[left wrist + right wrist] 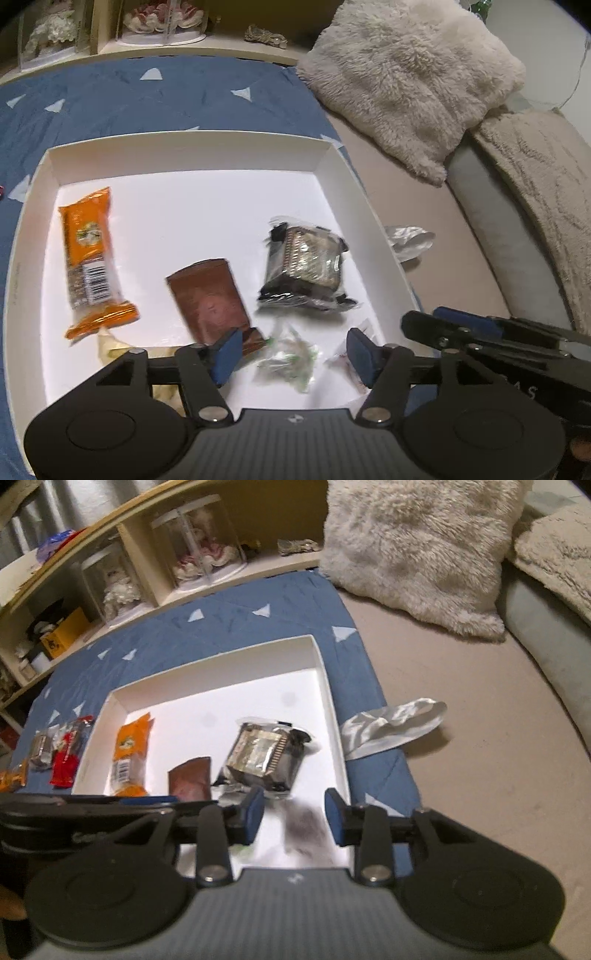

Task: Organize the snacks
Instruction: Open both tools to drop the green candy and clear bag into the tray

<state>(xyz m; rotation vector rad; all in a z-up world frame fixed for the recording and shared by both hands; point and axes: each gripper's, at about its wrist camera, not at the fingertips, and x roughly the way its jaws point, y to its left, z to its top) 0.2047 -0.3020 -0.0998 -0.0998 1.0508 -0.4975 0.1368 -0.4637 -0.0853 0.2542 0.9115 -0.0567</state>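
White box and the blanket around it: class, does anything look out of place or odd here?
Yes. A crumpled silvery wrapper lies outside the white box, off its right wall on the blanket edge. Several snack packets also sit outside, left of the box.

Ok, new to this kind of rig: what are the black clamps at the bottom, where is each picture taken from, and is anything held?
Each clamp is a hand-held two-finger gripper carrying its own camera, so each picture looks forward along one gripper's fingers. The left gripper and right gripper both stand open, holding nothing. Below them a white tray sits on a blue quilt. Inside lie an orange snack bar, a brown packet, a dark clear-wrapped pack and small clear wrappers. More snacks wait beside the tray.
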